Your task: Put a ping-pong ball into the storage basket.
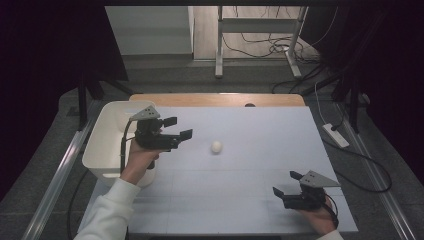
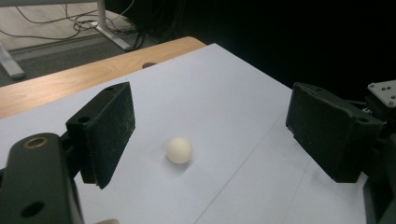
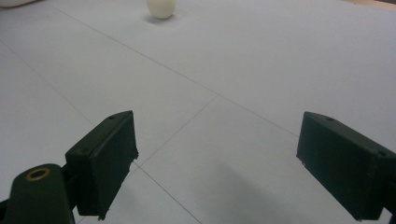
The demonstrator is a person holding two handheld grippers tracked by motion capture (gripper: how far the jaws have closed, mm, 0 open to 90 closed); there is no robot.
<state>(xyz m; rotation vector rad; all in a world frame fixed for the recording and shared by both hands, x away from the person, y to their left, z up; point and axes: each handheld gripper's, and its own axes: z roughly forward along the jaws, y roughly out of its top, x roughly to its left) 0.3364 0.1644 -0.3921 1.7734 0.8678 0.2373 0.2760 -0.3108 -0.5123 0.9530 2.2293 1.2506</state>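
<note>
Your left gripper (image 1: 181, 128) sits centre-left of frame, jaws apart, nothing between them; your right gripper (image 1: 286, 183) lower right, also spread, empty. One white ball (image 1: 216, 146) mid-frame on the table (image 1: 260, 125). One white bin (image 1: 107, 131) left. No readable writing.

We see open sheet all around the white ball (image 1: 216, 146) at mid-frame, so a gripper could come at it from any side. The white bin (image 1: 106, 140) at the left edge walls off that side.

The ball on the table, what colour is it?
Cream white; the ball shows best in the left gripper view.
</note>
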